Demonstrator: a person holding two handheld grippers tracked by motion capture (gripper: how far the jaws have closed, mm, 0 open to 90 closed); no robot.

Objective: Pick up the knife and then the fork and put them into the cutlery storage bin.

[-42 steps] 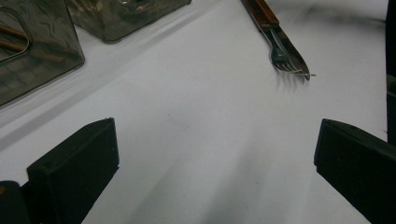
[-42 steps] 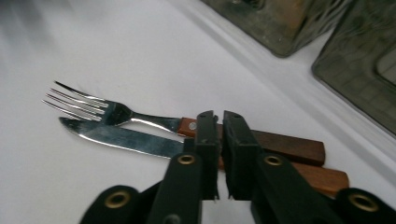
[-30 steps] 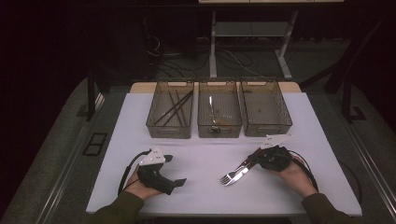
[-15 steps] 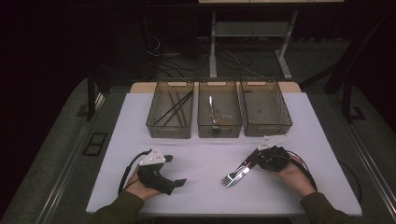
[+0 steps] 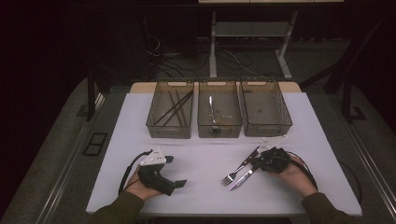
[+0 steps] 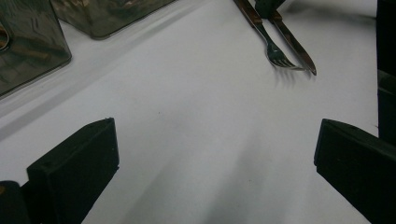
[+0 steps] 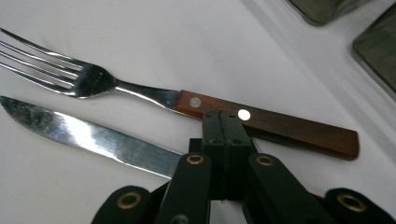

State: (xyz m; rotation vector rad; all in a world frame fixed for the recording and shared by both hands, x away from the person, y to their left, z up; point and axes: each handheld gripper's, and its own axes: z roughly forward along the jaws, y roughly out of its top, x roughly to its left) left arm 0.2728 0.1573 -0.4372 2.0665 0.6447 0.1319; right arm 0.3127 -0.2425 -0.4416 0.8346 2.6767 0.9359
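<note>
**Cutlery at the right gripper, left gripper idle**

The fork (image 7: 140, 93) and knife (image 7: 88, 137) lie side by side on the white table (image 5: 205, 154), tips toward 8 o'clock in the high view. The right gripper (image 5: 258, 162) rests at their handles, jaws pressed together; no grip on either is discernible. The left gripper (image 5: 175, 171), at 7 o'clock, is spread wide. Three bins (image 5: 219, 129) stand at 12 o'clock.

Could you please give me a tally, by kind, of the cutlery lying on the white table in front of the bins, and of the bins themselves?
Forks: 1
Knives: 1
Clear bins: 3
Total: 5
</note>
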